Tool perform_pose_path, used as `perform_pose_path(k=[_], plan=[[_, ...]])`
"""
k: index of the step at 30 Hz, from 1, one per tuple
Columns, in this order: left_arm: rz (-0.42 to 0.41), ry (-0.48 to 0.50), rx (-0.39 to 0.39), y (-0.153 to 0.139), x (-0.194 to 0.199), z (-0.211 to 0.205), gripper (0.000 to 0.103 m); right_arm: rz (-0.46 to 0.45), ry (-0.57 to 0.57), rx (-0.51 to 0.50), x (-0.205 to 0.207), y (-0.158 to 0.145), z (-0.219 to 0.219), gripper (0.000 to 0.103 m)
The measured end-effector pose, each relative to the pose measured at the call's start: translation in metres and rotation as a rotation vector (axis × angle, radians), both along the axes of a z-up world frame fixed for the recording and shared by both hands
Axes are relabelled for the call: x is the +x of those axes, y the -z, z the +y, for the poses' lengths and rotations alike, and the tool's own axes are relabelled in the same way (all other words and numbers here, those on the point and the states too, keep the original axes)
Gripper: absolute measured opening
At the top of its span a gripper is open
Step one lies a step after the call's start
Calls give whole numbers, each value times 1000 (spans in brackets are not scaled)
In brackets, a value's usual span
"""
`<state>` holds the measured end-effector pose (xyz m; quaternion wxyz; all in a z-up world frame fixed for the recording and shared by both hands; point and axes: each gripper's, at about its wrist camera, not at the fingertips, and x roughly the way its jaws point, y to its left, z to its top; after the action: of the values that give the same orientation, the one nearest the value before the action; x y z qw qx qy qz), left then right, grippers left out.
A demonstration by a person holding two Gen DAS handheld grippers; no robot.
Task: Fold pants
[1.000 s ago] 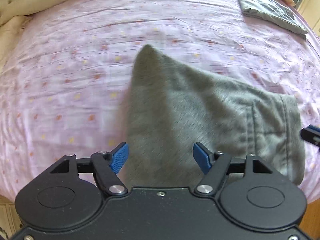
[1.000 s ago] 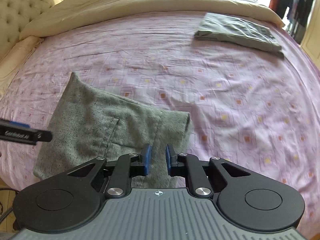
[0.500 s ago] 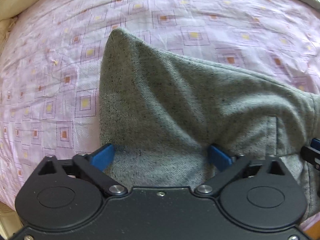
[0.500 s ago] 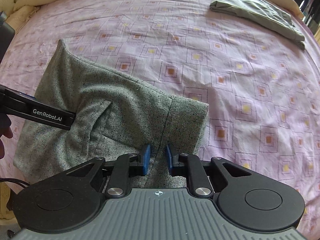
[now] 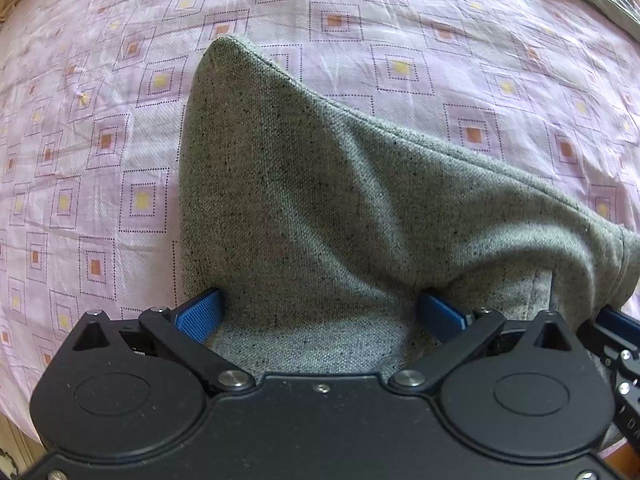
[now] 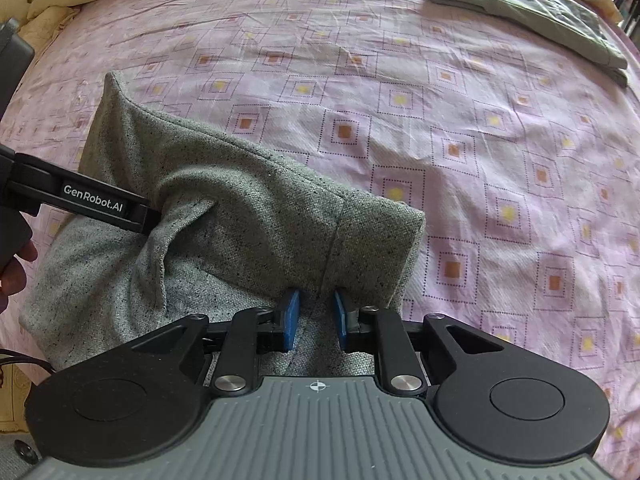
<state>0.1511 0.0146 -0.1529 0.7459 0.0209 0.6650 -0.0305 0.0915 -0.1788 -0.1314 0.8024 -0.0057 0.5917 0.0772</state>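
Pink patterned bedsheet (image 6: 500,152) covers the bed under everything. At the bed's near edge lie the grey pants (image 5: 304,208), folded into a thick bundle. The left gripper (image 5: 320,314) has its blue fingers (image 5: 198,316) spread wide, straddling the bundle's near end. The right gripper (image 6: 313,318) pinches a fold of the pants near the waistband seam, its pads nearly together. Toward the far right corner rests a folded olive garment (image 6: 532,12), with a cream quilt (image 6: 56,4) along the far edge.
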Motion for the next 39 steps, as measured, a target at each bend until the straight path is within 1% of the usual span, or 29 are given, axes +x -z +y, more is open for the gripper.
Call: perform_pose_path(k=[6, 11, 13, 18, 21, 23, 25, 26, 27, 28, 31, 32, 34, 36, 37, 39], plan=[[-23, -28, -11, 1, -2, 4, 103, -5, 11, 2, 0, 0, -1, 19], [-80, -85, -28, 2, -14, 9, 103, -33, 28, 4, -6, -1, -1, 19], [-94, -102, -32, 2, -18, 11, 103, -55, 54, 1, -10, -2, 0, 20], [-106, -89, -45, 1, -20, 16, 103, -148, 64, -10, -25, -2, 2, 20], [-121, -75, -42, -7, -25, 14, 103, -189, 77, 0, -34, -6, 0, 20], [-145, -49, -41, -15, -31, 14, 96, -205, 56, -8, -37, -11, 1, 20], [-167, -20, -32, -23, -38, 15, 94, -204, 49, 9, -39, -19, -1, 24], [-175, -8, -24, -26, -41, 16, 94, -200, 56, 28, -40, -22, -4, 35], [-183, 3, -15, -29, -45, 17, 94, -198, 71, 50, -41, -26, -7, 44], [-191, 14, -6, -31, -49, 19, 94, -200, 87, 64, -42, -29, -10, 48], [-205, 32, 12, -35, -59, 27, 94, -215, 139, 69, -45, -34, -19, 49], [-206, 33, 10, -35, -62, 31, 94, -204, 157, 85, -45, -33, -23, 52], [-200, 36, 4, -34, -65, 37, 94, -147, 195, 128, -43, -25, -32, 60], [-196, 36, 4, -33, -65, 41, 94, -89, 220, 146, -40, -13, -39, 60], [-198, 36, 3, -33, -65, 43, 94, -78, 235, 142, -40, -8, -41, 60], [-201, 41, -6, -34, -66, 46, 95, -79, 273, 168, -40, -1, -49, 61]])
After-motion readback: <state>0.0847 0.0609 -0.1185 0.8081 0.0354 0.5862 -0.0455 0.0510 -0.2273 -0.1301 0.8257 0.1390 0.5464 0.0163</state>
